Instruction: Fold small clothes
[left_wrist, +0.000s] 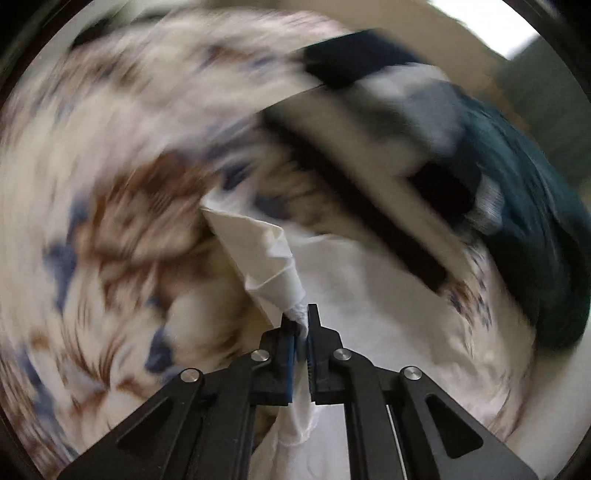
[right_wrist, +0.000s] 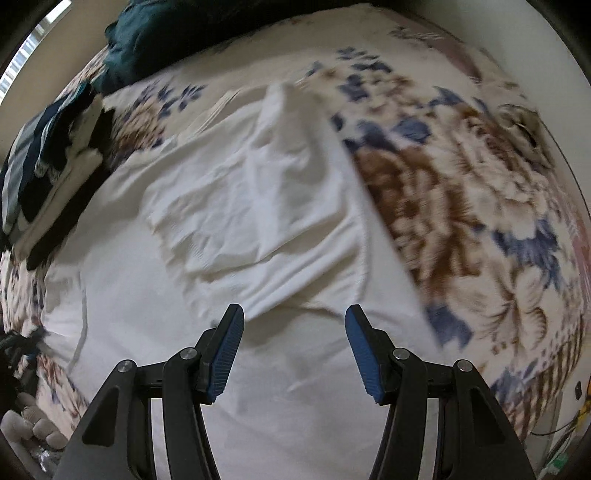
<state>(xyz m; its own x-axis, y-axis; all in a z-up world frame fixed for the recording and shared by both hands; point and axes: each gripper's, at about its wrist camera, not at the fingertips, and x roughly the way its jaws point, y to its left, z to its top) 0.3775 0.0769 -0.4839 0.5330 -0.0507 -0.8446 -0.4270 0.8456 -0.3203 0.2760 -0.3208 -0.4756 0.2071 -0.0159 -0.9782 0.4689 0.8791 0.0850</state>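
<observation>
**Operator:** Now, material properties of the white garment (right_wrist: 258, 206)?

**Technician:** Judged thin, light and fully limp. It creases readily and carries no stiffness of its own, so any unsupported portion will sag. Fragility is low. Slip risk is moderate: a single layer may pull out of ribbed pads under tension.

**Operator:** Location?

**Technician:** It lies spread on the floral bedspread (right_wrist: 461, 192), partly doubled over itself, with one straight edge running along the printed side. A stack of dark and striped clothes (right_wrist: 48, 155) sits well apart, at the far left of the right wrist view.

**Operator:** State of the left gripper (left_wrist: 301, 321)?

**Technician:** Jaws together, clamped on a bunched corner of the garment. Cloth rises taut from the pinch into a folded peak. That view is heavily motion-blurred, so how much fabric is lifted cannot be read reliably.

**Operator:** And the right gripper (right_wrist: 293, 325)?

**Technician:** Jaws wide apart, holding nothing. It hovers above the near portion of the garment; the hemmed lower edge lies just beyond the fingertips, roughly centred between them. Contact with the cloth is not evident.

**Operator:** Recommended grasp point?

**Technician:** A corner or hemmed edge, where layers are doubled. Pinch both layers together; avoid mid-panel grips, which only gather slack.
</observation>
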